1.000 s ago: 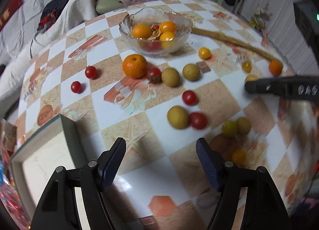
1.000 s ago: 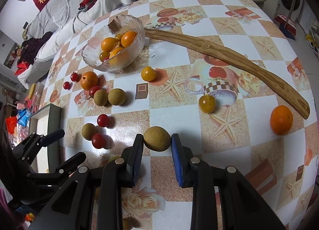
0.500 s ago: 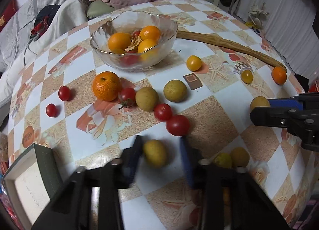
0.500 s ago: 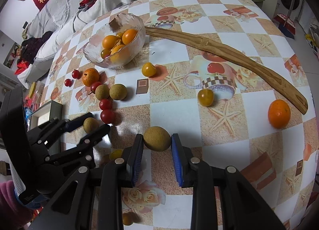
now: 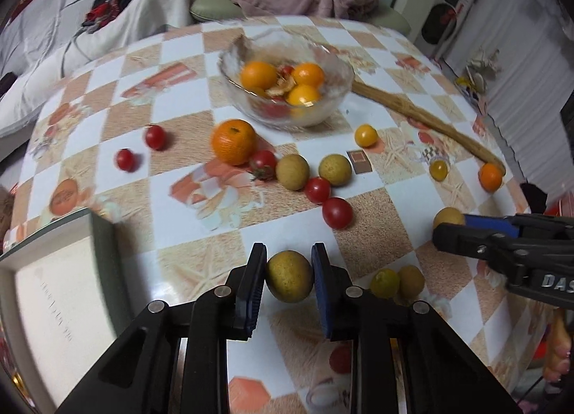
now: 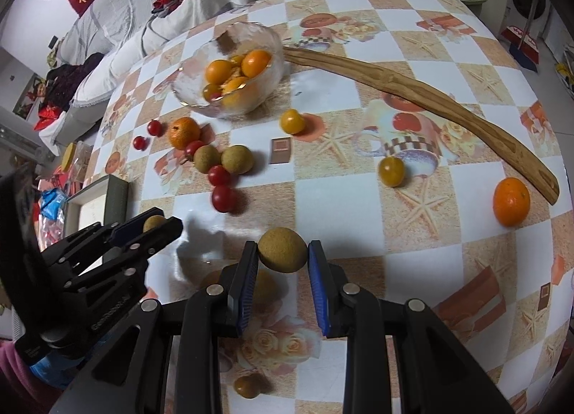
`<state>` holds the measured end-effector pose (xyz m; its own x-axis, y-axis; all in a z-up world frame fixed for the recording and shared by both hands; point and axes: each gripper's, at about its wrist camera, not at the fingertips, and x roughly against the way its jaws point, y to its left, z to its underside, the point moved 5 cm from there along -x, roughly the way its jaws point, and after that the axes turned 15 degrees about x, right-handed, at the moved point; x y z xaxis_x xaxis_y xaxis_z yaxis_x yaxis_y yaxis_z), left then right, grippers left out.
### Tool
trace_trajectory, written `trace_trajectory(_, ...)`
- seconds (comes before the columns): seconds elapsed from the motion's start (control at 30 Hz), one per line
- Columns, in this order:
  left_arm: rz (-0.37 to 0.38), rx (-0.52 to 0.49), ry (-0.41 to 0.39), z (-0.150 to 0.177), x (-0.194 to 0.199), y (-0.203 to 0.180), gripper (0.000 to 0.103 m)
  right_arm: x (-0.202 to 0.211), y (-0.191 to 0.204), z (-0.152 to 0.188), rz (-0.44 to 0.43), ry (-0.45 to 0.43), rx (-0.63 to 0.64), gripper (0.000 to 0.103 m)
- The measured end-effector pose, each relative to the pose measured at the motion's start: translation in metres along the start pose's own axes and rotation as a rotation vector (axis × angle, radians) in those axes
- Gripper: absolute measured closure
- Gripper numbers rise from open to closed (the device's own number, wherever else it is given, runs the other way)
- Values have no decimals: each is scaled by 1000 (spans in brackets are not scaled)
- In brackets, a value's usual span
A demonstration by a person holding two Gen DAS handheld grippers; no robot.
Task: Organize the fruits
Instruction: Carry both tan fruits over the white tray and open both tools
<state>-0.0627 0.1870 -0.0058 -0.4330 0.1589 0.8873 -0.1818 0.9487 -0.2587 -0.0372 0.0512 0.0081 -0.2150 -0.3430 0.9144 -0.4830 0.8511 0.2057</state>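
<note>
Pick-up step, judging by the grips: left tongs (image 5: pixel 288 276) clamped on a brown longan (image 5: pixel 289 276) near the table's (image 5: pixel 179 120) front edge, right tongs (image 6: pixel 282 256) clamped on another longan (image 6: pixel 282 249). Next, probably: carry both toward glass bowl (image 5: pixel 287 80) at far side, release gently.

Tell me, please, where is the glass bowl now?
In both wrist views the glass bowl stands at the far side of the table, beside the wooden stick's end, just behind the large orange.

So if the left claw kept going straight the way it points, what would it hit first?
Probably bare tablecloth just past the brown fruit the left claw already grips; further on lies a red tomato, though depth is unclear.
</note>
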Motion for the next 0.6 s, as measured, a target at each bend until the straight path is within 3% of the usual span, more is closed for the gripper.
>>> trace_trajectory(0.3,-37,94,-55,3,41,46,76,-5,50,-15,-43,2,88,72)
trace_trajectory(0.6,-152,198,-80,20,71,131,76,-23,133,-34,-128,17,207,72)
